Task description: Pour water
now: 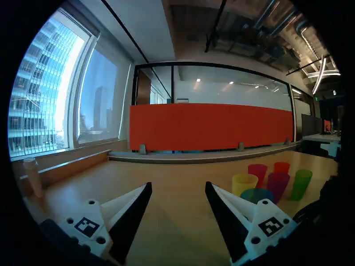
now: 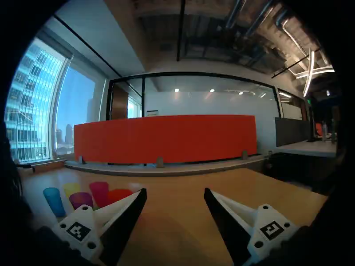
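Several coloured plastic cups stand grouped on the wooden table [image 1: 177,177]: a yellow cup [image 1: 244,182], a blue cup [image 1: 257,195], a purple cup [image 1: 278,184], a pink cup [image 1: 257,172], a red cup [image 1: 282,167] and a green cup [image 1: 301,182]. They lie ahead and right of my left gripper [image 1: 177,190], which is open and holds nothing. From the right gripper view the same group sits at the lower left: blue cup [image 2: 54,200], yellow cup [image 2: 71,189], purple cup [image 2: 80,199], pink cup [image 2: 99,191]. My right gripper [image 2: 175,195] is open, with bare table between its fingers.
A clear tall cup [image 1: 33,176] stands at the table's left edge by the window ledge. An orange partition [image 1: 211,126] with a glass wall above it closes off the table's far side. Another desk [image 2: 306,148] stands off to the right.
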The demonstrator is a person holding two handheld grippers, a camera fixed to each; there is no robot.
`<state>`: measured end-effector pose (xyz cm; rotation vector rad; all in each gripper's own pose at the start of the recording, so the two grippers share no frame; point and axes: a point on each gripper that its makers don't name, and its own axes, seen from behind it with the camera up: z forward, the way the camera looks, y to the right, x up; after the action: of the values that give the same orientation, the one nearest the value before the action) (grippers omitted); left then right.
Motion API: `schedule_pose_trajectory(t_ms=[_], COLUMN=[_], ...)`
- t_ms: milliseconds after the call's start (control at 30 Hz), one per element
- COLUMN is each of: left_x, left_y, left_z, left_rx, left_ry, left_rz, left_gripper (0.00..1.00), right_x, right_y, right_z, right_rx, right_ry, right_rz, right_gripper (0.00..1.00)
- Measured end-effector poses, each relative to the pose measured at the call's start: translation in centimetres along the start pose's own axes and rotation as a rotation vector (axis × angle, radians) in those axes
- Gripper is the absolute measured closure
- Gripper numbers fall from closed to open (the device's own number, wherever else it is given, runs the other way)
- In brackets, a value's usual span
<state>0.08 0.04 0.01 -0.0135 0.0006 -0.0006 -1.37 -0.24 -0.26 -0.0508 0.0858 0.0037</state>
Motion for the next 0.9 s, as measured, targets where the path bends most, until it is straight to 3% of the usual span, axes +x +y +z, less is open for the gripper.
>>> schedule_pose_trajectory(t_ms=[400, 900], left_x=[0.0, 0.0], left_y=[-0.1, 0.1], left_z=[0.0, 0.0], left_rx=[0.0, 0.0], left_ry=[0.0, 0.0], left_rz=[0.0, 0.0], left_gripper=[0.11, 0.11], right_x=[-1.2, -1.2], right_y=[0.5, 0.6], right_z=[0.3, 0.2], right_rx=[-0.009, -0.007], right_ry=[-0.026, -0.026], right_rz=[-0.05, -0.046], right_gripper=[0.0, 0.0])
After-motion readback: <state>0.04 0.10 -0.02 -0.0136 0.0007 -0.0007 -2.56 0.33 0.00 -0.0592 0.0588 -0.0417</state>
